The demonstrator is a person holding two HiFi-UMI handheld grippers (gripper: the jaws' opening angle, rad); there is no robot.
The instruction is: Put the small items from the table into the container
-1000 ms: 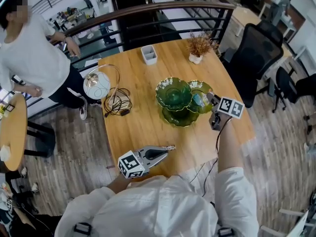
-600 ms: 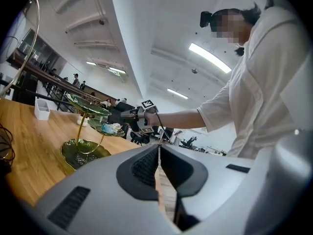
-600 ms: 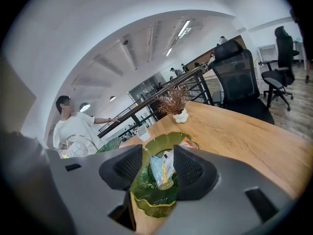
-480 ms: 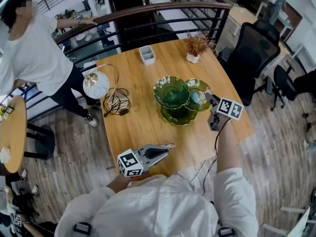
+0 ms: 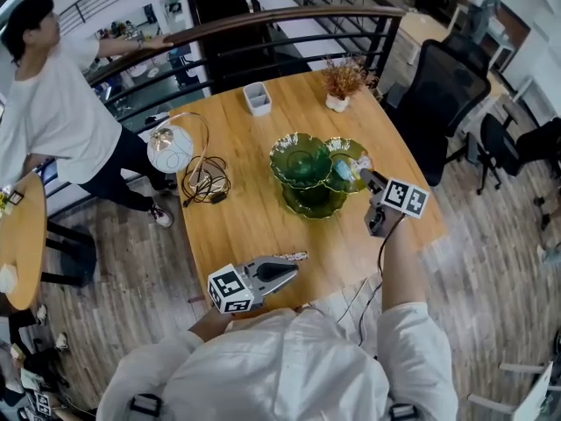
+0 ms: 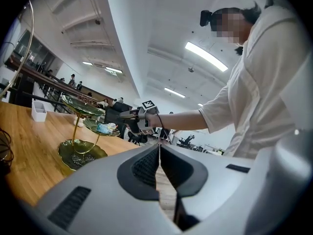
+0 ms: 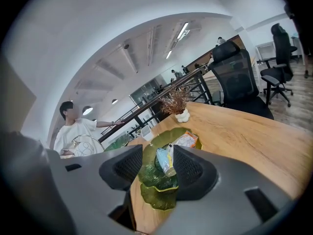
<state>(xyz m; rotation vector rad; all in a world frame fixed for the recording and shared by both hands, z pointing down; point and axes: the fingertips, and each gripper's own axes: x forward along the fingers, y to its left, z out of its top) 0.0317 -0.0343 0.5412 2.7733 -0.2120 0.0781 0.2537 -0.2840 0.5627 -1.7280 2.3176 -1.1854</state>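
Observation:
A green three-dish stand [image 5: 302, 160] stands mid-table. Its right-hand dish holds small packets [image 5: 347, 168]. My right gripper [image 5: 363, 176] reaches that dish from the right and is open. In the right gripper view, a light blue packet [image 7: 165, 160] lies in the dish [image 7: 157, 199] between the spread jaws of the right gripper [image 7: 159, 166], and an orange and white packet [image 7: 186, 140] lies behind it. My left gripper [image 5: 301, 258] hovers shut and empty over the table's front edge. In the left gripper view, the left gripper [image 6: 159, 151] points at the stand [image 6: 80, 153].
A white globe lamp [image 5: 171, 150] and a black cable [image 5: 209, 182] lie at table left. A white cup [image 5: 258, 99] and a dried plant in a vase [image 5: 338, 84] sit at the back. A black office chair [image 5: 447, 86] is at right. A person [image 5: 53, 121] stands by the railing [image 5: 263, 24].
Both grippers have barely moved and the right one stays at the right-hand dish. The standing person has stretched an arm out to the railing.

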